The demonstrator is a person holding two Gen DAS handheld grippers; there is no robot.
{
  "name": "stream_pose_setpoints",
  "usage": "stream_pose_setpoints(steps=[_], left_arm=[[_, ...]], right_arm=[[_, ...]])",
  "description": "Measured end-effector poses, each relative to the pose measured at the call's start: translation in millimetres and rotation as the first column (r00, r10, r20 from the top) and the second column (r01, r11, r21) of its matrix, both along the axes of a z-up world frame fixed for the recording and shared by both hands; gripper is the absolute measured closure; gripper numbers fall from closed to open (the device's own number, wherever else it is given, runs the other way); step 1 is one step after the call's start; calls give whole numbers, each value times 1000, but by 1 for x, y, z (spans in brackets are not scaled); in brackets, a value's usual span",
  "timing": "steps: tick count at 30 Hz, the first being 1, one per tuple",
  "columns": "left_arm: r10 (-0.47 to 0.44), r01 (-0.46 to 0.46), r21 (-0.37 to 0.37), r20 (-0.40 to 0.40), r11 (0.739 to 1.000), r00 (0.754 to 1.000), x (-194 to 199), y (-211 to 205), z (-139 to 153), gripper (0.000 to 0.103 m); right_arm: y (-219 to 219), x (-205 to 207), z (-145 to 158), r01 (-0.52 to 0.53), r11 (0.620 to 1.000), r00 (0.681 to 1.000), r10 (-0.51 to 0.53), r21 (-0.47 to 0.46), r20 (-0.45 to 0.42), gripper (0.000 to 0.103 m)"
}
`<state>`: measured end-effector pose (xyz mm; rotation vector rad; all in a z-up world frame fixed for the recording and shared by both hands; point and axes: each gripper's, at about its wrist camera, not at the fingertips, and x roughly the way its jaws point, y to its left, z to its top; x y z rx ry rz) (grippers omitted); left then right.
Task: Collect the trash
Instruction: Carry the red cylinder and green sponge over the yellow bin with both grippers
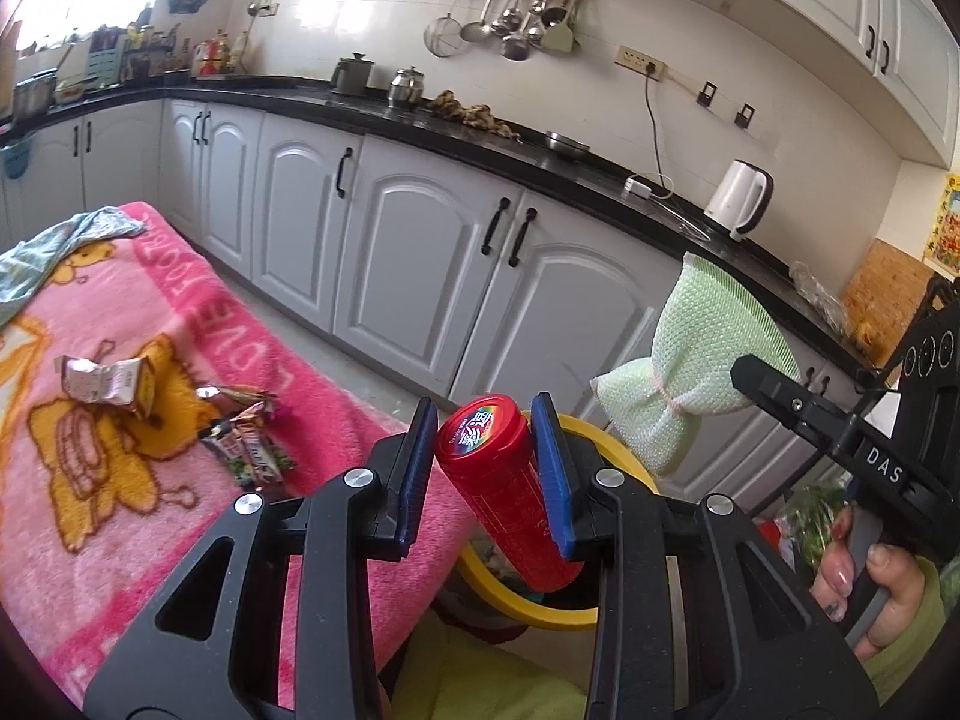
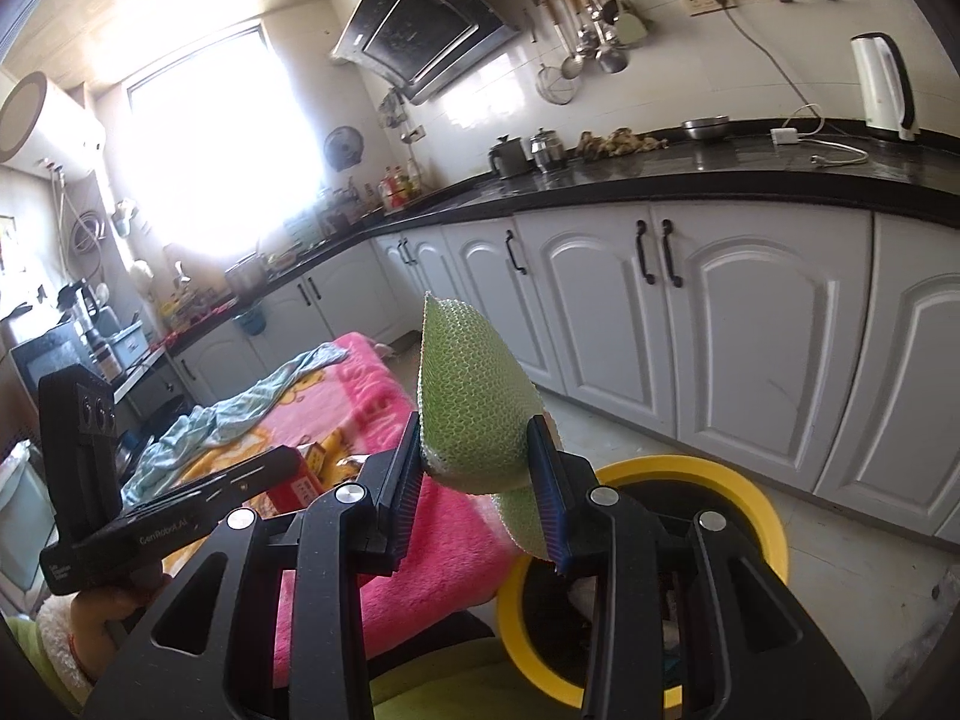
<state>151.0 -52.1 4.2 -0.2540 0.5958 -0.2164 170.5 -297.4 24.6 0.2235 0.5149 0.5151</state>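
My left gripper [image 1: 485, 420] is shut on a red cylindrical container [image 1: 501, 480] with a colourful lid, held over the rim of a yellow bin [image 1: 624, 456]. My right gripper [image 2: 477, 456] is shut on a pale green mesh sponge [image 2: 471, 396], above and left of the yellow bin [image 2: 744, 498]. In the left wrist view the same green sponge [image 1: 708, 348] shows at the right, pinched at its tied middle. Crumpled snack wrappers [image 1: 180, 408] lie on the pink blanket [image 1: 90, 480].
A blue-green cloth [image 2: 252, 408] lies at the blanket's far end. White cabinets [image 1: 420, 264] under a black counter [image 2: 690, 180] run behind the bin, with a white kettle [image 1: 738, 195] on the counter. A hand [image 1: 870, 576] grips the right tool's handle.
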Motion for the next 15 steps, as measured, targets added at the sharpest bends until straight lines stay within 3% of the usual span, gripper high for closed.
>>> stream_pose_setpoints(steps=[15], left_arm=[[-66, 66, 16, 7, 998, 998, 23, -36, -4, 78]], right_arm=[[-33, 3, -7, 87, 996, 996, -86, 31, -18, 70]])
